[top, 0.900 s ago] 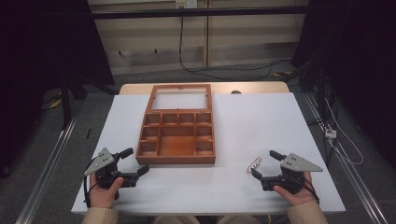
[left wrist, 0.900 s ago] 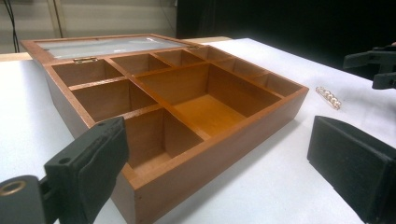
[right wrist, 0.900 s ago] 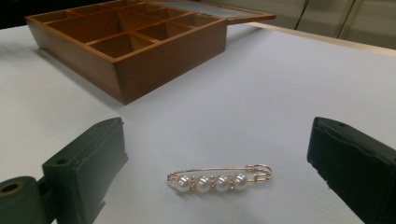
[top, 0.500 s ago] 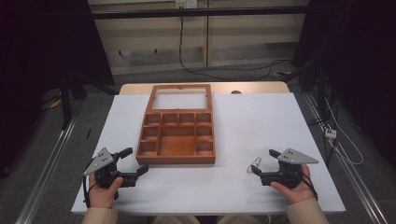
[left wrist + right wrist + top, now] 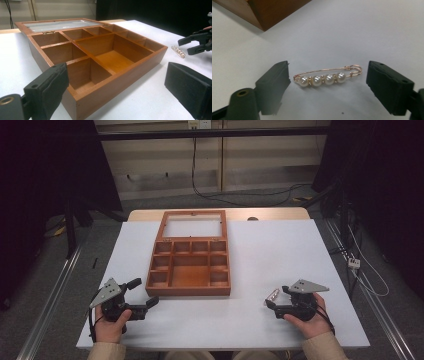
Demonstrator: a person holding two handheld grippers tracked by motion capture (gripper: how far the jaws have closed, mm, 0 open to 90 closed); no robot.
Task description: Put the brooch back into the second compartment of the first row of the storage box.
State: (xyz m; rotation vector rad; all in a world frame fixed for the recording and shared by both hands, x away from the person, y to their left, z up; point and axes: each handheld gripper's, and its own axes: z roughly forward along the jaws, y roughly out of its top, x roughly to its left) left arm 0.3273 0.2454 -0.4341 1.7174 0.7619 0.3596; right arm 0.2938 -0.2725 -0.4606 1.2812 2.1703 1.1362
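Gold pearl pin lies flat on the white desk, right of the wooden compartment box. The right gripper fingers are spread, bracketing it, long axis running finger to finger. Left gripper, also spread, sits well apart.

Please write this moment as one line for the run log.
right gripper: open, jaws astride gold pearl safety-pin brooch on white table | left gripper: open | brown wooden compartment box: lid open

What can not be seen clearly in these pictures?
- Small gold safety pin with four white pearls: too small in the high view for detail.
- Brown wooden compartment box: cut off by the top edge in the right gripper view.
- Left claw: its tips are cut off by the bottom edge.
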